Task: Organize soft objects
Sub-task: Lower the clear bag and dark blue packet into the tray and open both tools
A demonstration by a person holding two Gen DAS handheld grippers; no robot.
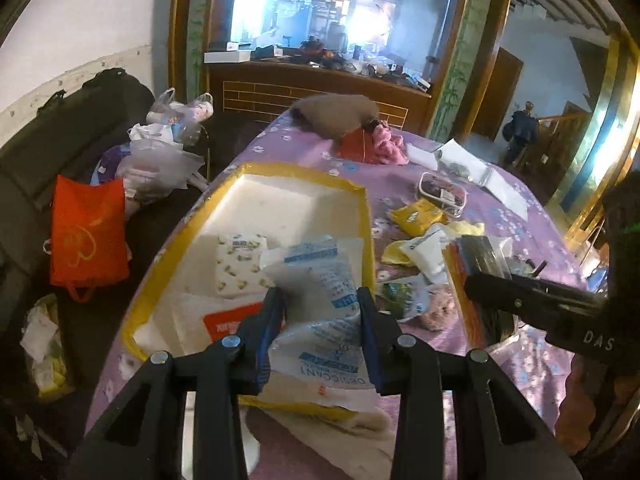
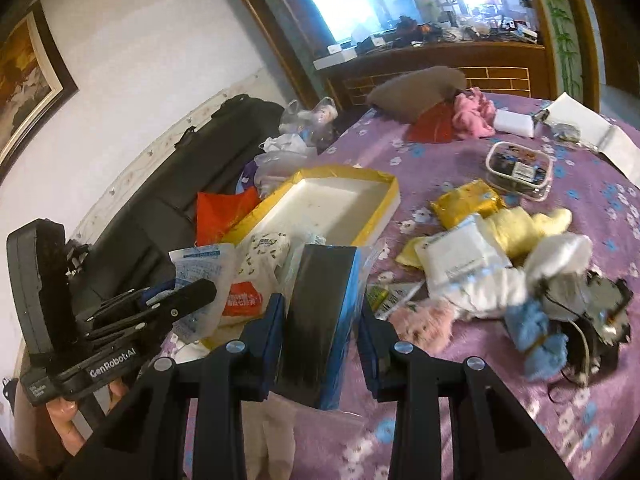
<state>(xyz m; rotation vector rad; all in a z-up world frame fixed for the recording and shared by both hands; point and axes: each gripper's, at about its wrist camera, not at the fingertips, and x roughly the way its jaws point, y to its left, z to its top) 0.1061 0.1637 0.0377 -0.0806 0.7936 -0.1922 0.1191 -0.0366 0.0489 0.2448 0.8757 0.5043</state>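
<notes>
Desiccant pouch point(image 1: 324, 300) sits between the fingers of the left gripper point(image 1: 320, 320), clenched on it and held over the near end of the yellow-rimmed foam box point(image 1: 362, 216), while the right gripper point(image 2: 320, 320) is closed on a dark flat packet with blue edges point(image 2: 320, 312) at the box's near right corner. Both loads are limp or slippery, so the likeliest slip is the pouch sagging out of the pads if the grip loosens before it is low enough, letting it fall onto the rim or the white cloth point(image 1: 340, 420) just nearside of the box instead of inside. With the two tools this close (the right one shows at the right edge of the left view), a hurried lowering could also knock one against the other or nudge the light box across the purple flowered cover point(image 2: 460, 168). Inside the box I count two things already lying there: one patterned tissue pack point(image 1: 240, 264) and one red-and-white packet point(image 1: 232, 324). To the right on the cover lie one white pouch point(image 2: 460, 260), one gold packet point(image 2: 468, 204), one yellow cloth point(image 2: 524, 224), one pink fluffy piece point(image 2: 424, 320), one blue fluffy piece point(image 2: 532, 332) and one white garment point(image 2: 520, 280), beside a dark tangle I cannot make out. Farther off are one clear lidded case point(image 2: 520, 172), one pink bundle point(image 2: 474, 114) and one brown cushion point(image 2: 416, 88).
</notes>
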